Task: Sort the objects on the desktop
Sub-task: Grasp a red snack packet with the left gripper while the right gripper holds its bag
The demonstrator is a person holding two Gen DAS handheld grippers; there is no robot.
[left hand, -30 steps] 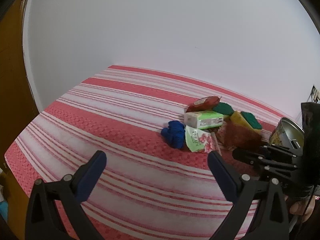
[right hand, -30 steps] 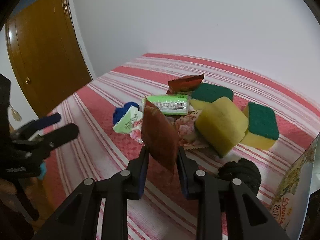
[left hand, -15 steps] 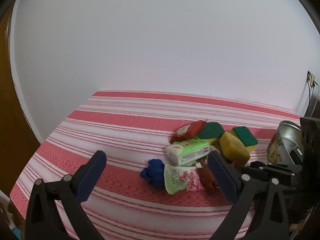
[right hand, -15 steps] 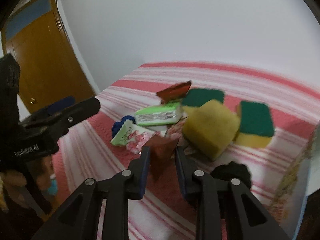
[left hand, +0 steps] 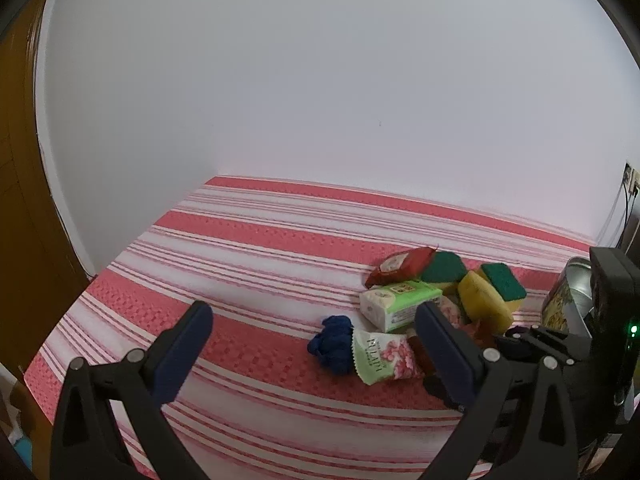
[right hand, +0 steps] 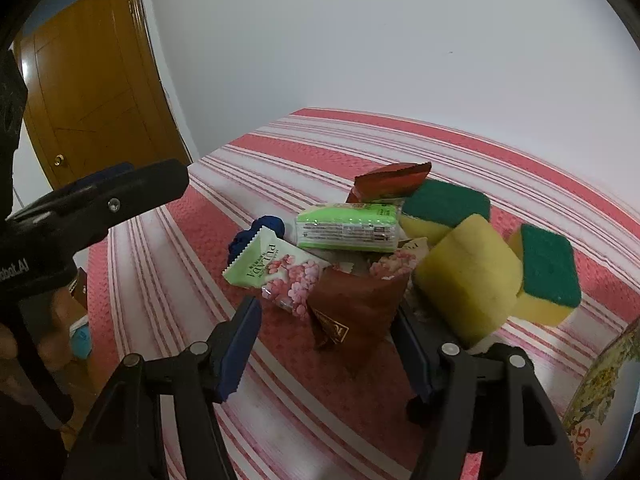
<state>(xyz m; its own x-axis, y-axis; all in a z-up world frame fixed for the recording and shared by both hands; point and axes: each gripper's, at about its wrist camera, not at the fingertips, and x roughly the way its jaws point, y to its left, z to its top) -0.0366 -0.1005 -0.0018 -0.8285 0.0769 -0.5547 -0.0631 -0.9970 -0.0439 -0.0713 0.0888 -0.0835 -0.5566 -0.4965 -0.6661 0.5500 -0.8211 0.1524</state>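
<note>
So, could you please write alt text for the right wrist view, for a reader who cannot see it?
The right hand-held gripper is opening, its pads clear of a brown packet lying between them on a red-striped cloth. Behind the packet sit a pink-flowered wrapper, a green tissue pack, yellow-green sponges and a blue lump. The left hand-held gripper reaches in from the left.

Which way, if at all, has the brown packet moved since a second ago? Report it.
Yes. The brown packet has dropped from upright between the right gripper's pads onto the striped cloth, beside the yellow sponge; the jaws are opening.
</note>
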